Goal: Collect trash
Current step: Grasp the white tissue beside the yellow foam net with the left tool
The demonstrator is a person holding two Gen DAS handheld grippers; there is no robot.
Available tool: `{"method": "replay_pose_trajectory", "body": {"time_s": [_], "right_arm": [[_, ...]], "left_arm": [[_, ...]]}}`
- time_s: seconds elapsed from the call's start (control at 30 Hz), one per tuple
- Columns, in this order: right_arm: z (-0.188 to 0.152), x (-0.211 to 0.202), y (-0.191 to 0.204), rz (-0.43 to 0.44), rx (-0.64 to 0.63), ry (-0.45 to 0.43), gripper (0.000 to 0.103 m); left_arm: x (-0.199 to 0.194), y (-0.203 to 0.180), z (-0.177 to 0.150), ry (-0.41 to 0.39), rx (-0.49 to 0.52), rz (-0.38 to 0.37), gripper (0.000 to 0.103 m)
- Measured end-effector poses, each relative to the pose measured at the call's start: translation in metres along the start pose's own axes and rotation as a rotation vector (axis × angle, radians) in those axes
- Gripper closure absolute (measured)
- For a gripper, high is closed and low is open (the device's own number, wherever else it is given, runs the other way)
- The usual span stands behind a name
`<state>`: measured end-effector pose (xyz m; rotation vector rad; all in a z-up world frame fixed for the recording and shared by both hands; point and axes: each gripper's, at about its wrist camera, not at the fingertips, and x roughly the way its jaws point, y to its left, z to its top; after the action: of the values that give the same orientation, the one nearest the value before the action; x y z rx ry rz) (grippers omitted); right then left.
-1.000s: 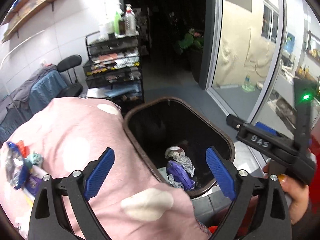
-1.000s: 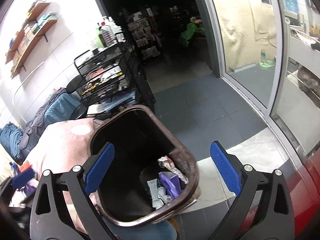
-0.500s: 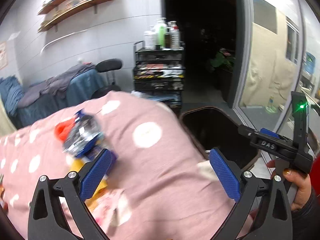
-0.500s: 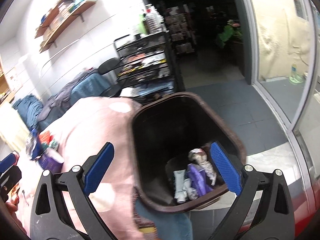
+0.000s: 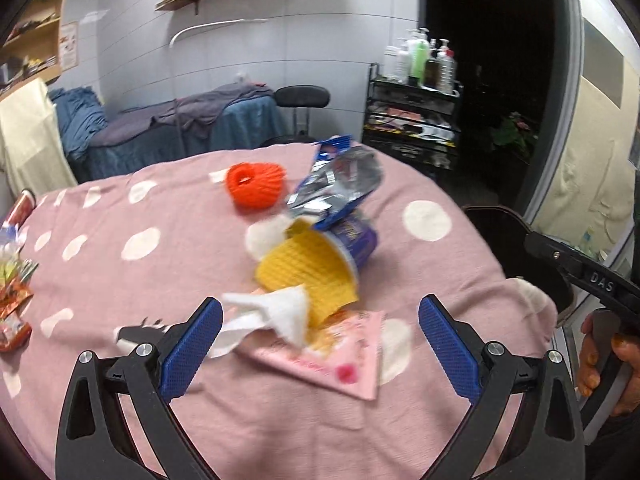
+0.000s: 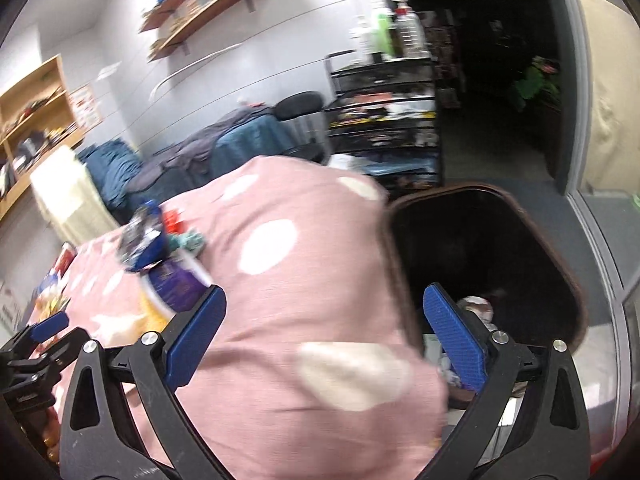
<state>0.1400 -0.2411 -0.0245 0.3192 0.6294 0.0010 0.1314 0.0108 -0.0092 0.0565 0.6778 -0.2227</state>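
Observation:
Trash lies on a pink dotted tablecloth (image 5: pixel 168 248): a tipped purple cup with a yellow inside (image 5: pixel 320 268), a silver-blue foil wrapper (image 5: pixel 340 184), an orange net ring (image 5: pixel 256 182), a white tissue (image 5: pixel 272 316) and a pink packet (image 5: pixel 340 360). My left gripper (image 5: pixel 320 352) hangs open just in front of the tissue and cup, holding nothing. The dark brown bin (image 6: pixel 492 248) stands at the table's right edge with trash (image 6: pixel 476 308) at its bottom. My right gripper (image 6: pixel 324 340) is open over the table edge and bin rim, empty. The purple cup (image 6: pixel 176 284) also shows there.
More wrappers (image 5: pixel 12 300) lie at the table's far left. A black cart with bottles (image 5: pixel 416 120), a chair (image 5: pixel 302 98) and a covered bed (image 5: pixel 180 128) stand behind. A hand holding the right gripper (image 5: pixel 600 352) is at the right. Glass door (image 6: pixel 600 160) is to the right.
My left gripper has swung left from above the bin to the trash pile on the table. My right gripper has shifted left too, from over the bin to the table edge.

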Motion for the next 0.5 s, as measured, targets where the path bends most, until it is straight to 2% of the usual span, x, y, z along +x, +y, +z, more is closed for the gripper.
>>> {"method": "replay_pose_trajectory", "body": {"time_s": [0.23,0.5], "right_arm": [[0.0,0.014,0.043,0.075,-0.082,0.039,0.006],[-0.001,0.027,0.07,0.106,-0.132,0.072,0.006]], "left_arm": [[0.007,0.046,-0.007,0.046,-0.091,0.015,0.008],[0.034,0.054,-0.007,0.143,-0.061,-0.005,0.016]]}}
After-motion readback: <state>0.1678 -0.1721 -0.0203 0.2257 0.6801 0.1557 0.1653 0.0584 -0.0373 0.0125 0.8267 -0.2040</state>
